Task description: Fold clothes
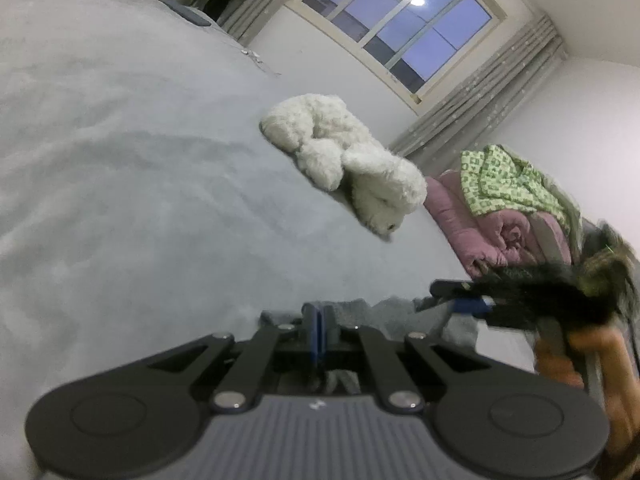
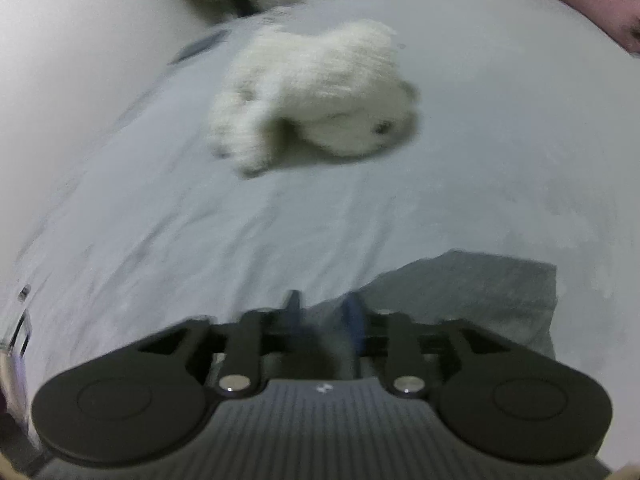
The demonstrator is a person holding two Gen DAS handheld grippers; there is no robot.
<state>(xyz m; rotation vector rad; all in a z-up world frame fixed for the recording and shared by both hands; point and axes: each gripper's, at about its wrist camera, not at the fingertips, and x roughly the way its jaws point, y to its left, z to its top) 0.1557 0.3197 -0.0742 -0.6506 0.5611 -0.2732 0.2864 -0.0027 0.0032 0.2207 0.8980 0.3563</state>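
Closely pressed together, the fingers of the left gripper (image 1: 319, 322) are seen with blue pads meeting at the centre line; a bit of grey cloth shows just behind them in the mechanism, but whether any is pinched between the pads cannot be told. The fingers of the right gripper (image 2: 324, 312) are seen apart, with the near edge of the grey garment (image 2: 472, 296) lying in the gap between them; the pads are not seen pressing on it. From the right wrist view the garment is laid flat on the bed (image 2: 500, 140), its far edge straight and its right corner squared, with bare sheet beyond both. In the left wrist view a rumpled strip of the same garment (image 1: 384, 308) is seen just ahead of the closed fingers, and the right gripper (image 1: 464, 300) is seen to the right at the bed's edge, partly hidden by dark fur trim (image 1: 560, 288). Further out, a white plush toy (image 1: 344, 160) lies on the sheet, well apart from the garment, with open sheet between. A wide stretch of bare bed is left on the left side. At the bed's right edge a pink quilt (image 1: 492, 232) is bundled, with a green patterned cloth (image 1: 504, 180) on top. A window (image 1: 400, 20) and curtains (image 1: 480, 96) are seen beyond.
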